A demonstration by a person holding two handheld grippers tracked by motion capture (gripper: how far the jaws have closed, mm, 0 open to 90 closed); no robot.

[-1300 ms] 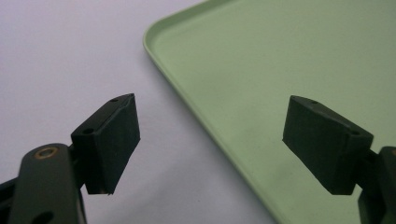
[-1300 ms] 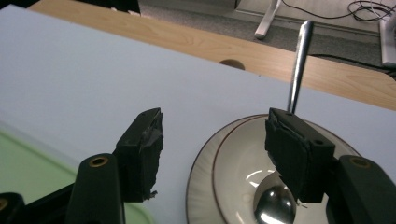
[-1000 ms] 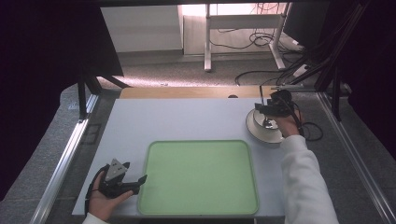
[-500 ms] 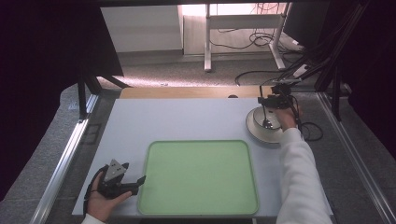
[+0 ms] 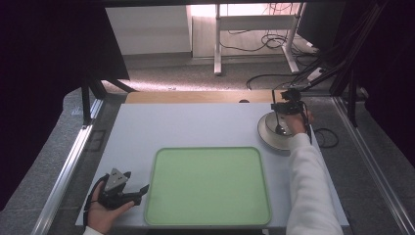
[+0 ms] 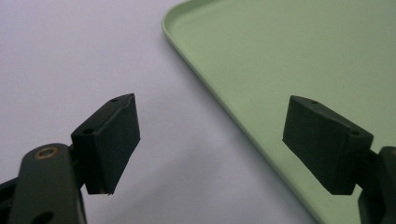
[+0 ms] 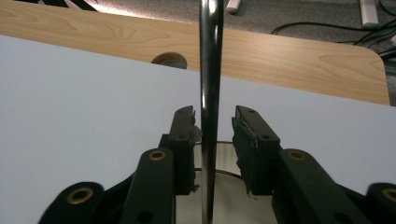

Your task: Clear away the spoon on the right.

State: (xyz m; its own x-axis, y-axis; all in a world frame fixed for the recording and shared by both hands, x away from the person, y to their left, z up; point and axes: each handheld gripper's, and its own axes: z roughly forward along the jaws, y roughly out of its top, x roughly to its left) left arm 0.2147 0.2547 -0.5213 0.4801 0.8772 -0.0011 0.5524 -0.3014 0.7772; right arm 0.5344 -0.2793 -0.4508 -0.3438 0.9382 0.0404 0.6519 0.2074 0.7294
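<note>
The right claw (image 5: pixel 285 108) hangs over a white bowl (image 5: pixel 272 133) at the far right of the worktop (image 5: pixel 195 125), and a thin shiny metal handle (image 7: pixel 209 93) stands up straight between its jaws; one jaw touches the handle and the other has a small gap, so I cannot tell if it really grips. The handle's low end sits in the bowl. The left claw (image 6: pixel 212 140) is wide open and holds nothing, low by the near left corner of the green tray (image 5: pixel 208 186)
</note>
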